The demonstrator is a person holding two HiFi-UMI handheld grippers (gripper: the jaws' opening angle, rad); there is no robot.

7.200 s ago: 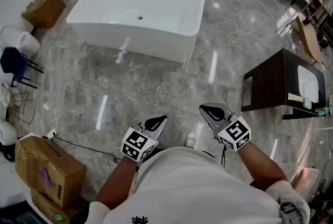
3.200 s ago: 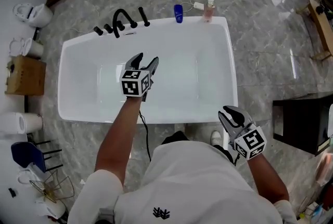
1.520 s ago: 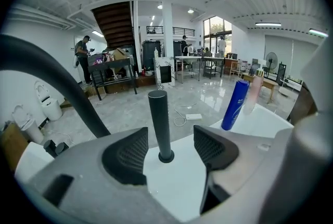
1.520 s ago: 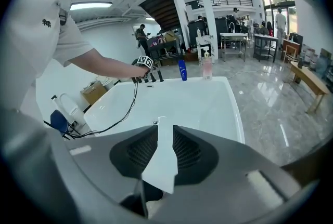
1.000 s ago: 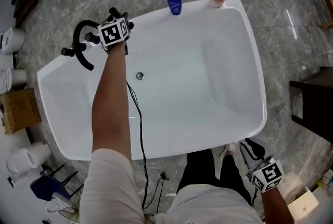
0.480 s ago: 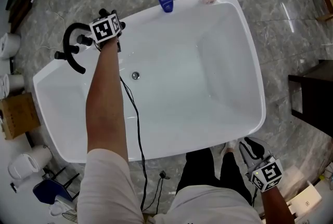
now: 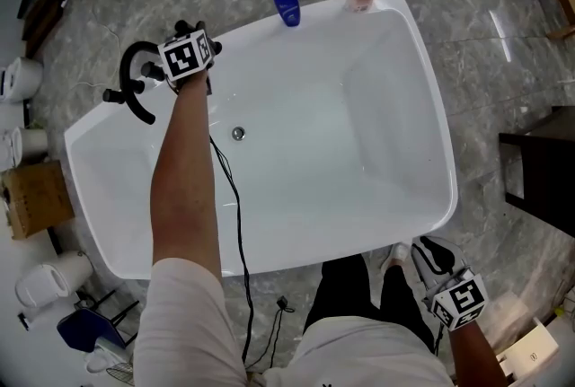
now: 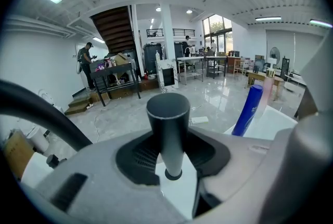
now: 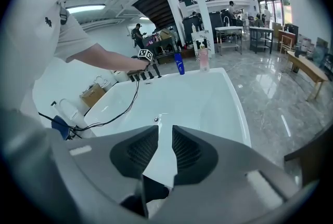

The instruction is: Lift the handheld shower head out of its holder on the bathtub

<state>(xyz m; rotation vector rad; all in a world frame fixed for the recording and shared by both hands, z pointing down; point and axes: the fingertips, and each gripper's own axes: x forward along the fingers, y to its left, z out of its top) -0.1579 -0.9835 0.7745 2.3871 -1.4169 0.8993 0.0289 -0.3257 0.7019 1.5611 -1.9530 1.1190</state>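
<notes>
Just closed, the left claw [image 7: 186, 33] pinches the dark cylindrical shower head [image 8: 167, 129] at its holder [image 8: 173, 173] on the white bathtub [image 7: 314, 188] rim, lift-ready; the right claw [image 9: 165, 140], narrowing slightly, hangs spread, empty.

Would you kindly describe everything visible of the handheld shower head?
The handheld shower head is a dark, matte, smooth cylinder with a flat round top, narrowing slightly downward. It stands upright at the bathtub rim beside the curved black faucet, gripped by the left gripper, whose jaws have just closed on it.
</notes>
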